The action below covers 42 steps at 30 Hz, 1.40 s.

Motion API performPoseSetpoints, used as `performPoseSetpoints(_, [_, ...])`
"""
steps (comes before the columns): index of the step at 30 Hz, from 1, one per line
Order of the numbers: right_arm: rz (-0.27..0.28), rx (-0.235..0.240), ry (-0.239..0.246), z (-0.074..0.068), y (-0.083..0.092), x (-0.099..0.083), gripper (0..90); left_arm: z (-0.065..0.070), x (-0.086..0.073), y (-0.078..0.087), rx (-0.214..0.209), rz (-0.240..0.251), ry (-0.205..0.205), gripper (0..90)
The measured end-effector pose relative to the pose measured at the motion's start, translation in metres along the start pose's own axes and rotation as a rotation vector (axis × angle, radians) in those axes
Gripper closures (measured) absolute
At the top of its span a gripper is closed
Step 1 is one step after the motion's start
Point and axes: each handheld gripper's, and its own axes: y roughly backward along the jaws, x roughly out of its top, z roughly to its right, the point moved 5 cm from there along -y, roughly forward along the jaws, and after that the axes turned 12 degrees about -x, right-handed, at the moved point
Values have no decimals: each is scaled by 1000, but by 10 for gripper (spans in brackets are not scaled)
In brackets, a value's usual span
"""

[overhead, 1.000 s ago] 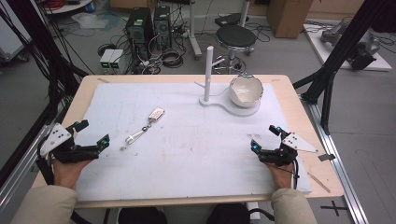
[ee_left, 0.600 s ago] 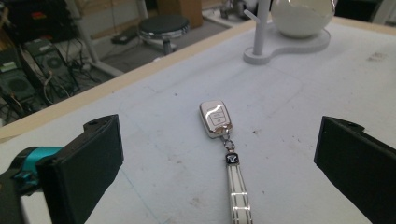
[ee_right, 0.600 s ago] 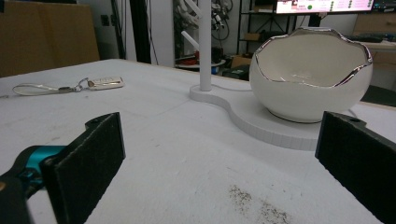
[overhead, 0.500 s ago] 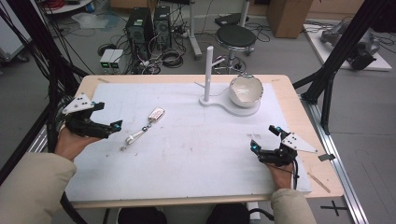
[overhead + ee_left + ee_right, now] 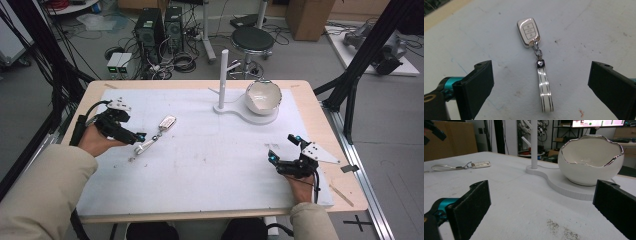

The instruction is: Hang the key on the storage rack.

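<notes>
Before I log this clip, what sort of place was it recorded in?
Most likely a robotics or data-collection lab: a work table inside a black frame, desktop computers and loose cables on the floor, and a person's hands holding instrumented grippers.

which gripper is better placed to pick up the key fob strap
Left. The left gripper hangs open right at the strap, which lies between its jaws in the left gripper view. The right gripper sits open across the table, far from the key fob.

No text or label reads clearly — none.
</notes>
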Motion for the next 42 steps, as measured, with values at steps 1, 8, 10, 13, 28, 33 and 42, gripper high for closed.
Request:
performPoseSetpoints(1, [-2, 0, 3, 0, 0, 0, 5, 0, -1, -9, 1, -35, -3, 68])
performPoseSetpoints(8, [0, -1, 0, 0, 0, 0, 5, -3, -10, -35, -4, -135, 36, 69])
performPoseSetpoints(10, [-3, -1, 1, 0, 0, 0, 5, -3, -14, -39, -1, -168, 41, 69])
performPoseSetpoints(13, [0, 0, -1, 0, 0, 0, 5, -2, -16, -42, -7, -197, 48, 71])
performPoseSetpoints(28, [-1, -1, -3, 0, 0, 0, 5, -1, -29, -53, 10, -352, 78, 201])
performPoseSetpoints(33, [0, -1, 3, 0, 0, 0, 5, 0, -31, -53, 6, -363, 91, 280])
performPoseSetpoints(42, [-2, -2, -6, 0, 0, 0, 5, 2, -33, -54, 4, -398, 93, 481])
